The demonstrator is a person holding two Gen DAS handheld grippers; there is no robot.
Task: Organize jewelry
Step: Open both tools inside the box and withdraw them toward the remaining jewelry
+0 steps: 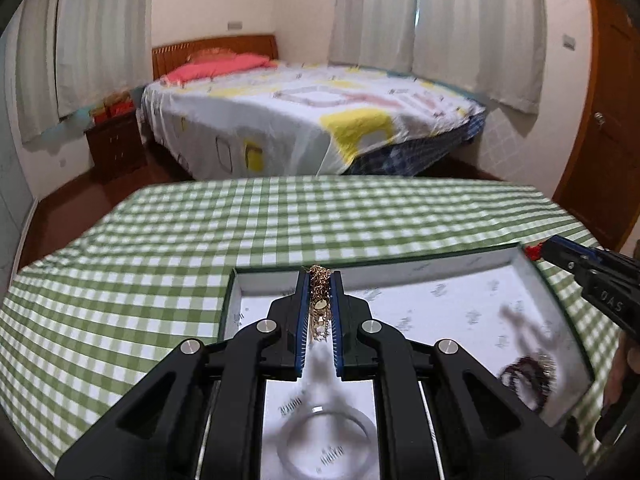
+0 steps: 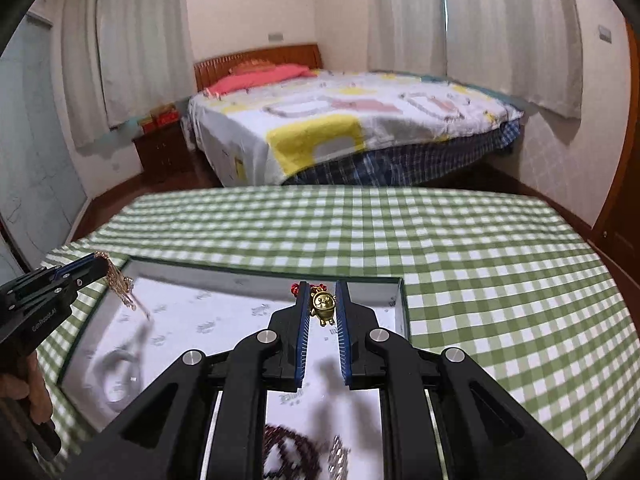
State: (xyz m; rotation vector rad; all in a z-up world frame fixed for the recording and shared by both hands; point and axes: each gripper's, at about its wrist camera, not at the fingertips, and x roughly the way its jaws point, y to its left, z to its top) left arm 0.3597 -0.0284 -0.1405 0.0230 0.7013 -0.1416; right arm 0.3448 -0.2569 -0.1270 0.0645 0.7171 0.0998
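A: Left wrist view. Gold chain necklace (image 1: pixel 320 304), bunched, small discs and fringe hanging down. Pinched between the nearly closed fingers of the left gripper (image 1: pixel 320 280), above the white-lined tray (image 1: pixel 532 276).

B: Also noted inside the tray: clear bangle (image 1: pixel 325 440) near the front, dark beaded bracelet (image 1: pixel 526 376) toward the right. Right gripper (image 1: pixel 560 254) at the tray's far right corner, something red at its tip.

A: Right wrist view. Gold figurine charm (image 2: pixel 323 306) with red cord (image 2: pixel 296 289), clamped in the right gripper (image 2: pixel 322 294); narrow gap between fingers.

B: Left gripper (image 2: pixel 98 266) at the tray (image 2: pixel 402 304) far left corner, chain dangling. Green checked tablecloth (image 2: pixel 460 280) underneath; bed (image 2: pixel 352 120), white curtains (image 2: pixel 500 28) beyond.
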